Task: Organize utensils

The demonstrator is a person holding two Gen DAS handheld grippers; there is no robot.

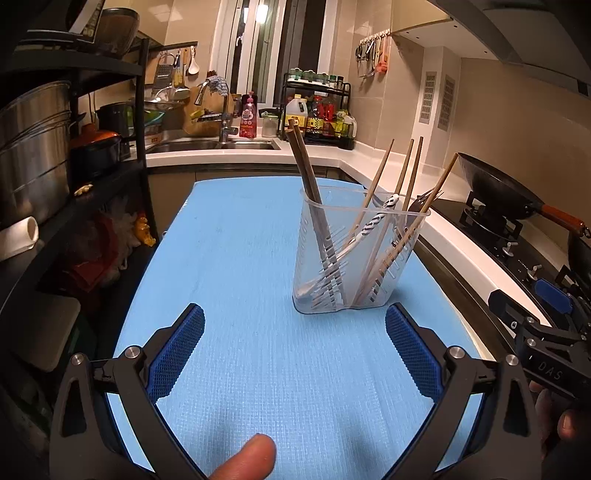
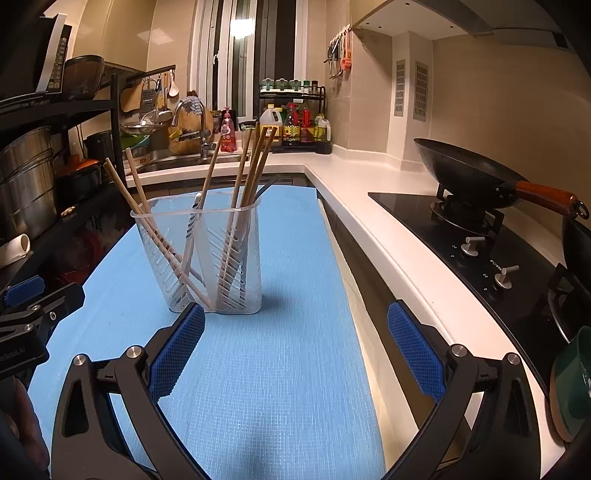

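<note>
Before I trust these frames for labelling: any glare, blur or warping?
Left wrist view: fisheye bends the blue mat; a blurred fingertip intrudes at the bottom. Right wrist view: window light blows out; the clear holder stays sharp and casts a soft shadow.

My left camera rides on my left tool, low over the blue desk, looking forward and slightly down toward the sink. My right camera sits on my right tool, beside it, facing the same way. Both views share the clear holder, close ahead, and the stove to the right.
</note>
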